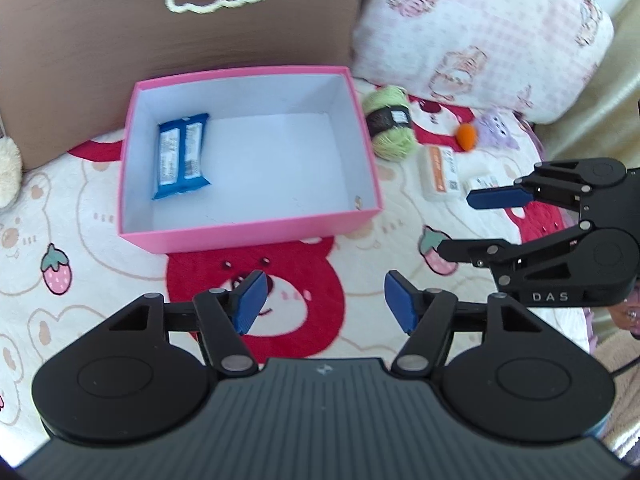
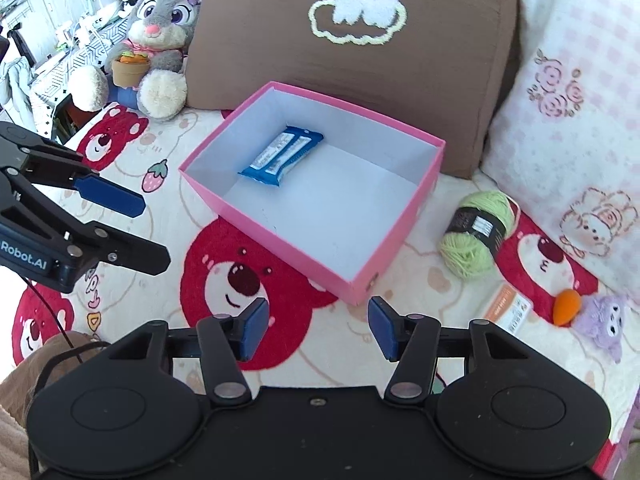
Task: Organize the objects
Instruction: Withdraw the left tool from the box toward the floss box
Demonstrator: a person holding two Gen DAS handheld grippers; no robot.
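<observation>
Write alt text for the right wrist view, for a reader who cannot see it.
A pink box sits on a bear-print blanket, holding only a blue snack packet. The right tool hovers open and empty in front of it; green yarn lies to the right, the left tool at left.

A: Bright, even daylight in both views. The pale blanket [image 1: 100,216] is nearly washed out, and the checked pillow [image 1: 480,32] at far right glares.

B: Shadows?

A: Soft ones only. The pink box [image 2: 400,240] is dimmer along the inside of its walls, with a faint shade under its near edge.

B: Sharpness?

A: Decent in the middle. The brown cushion [image 1: 180,60] and the plush rabbit [image 2: 160,32] at far left look slightly soft. Fisheye bending curves everything toward the edges, and the corners go black.
</observation>
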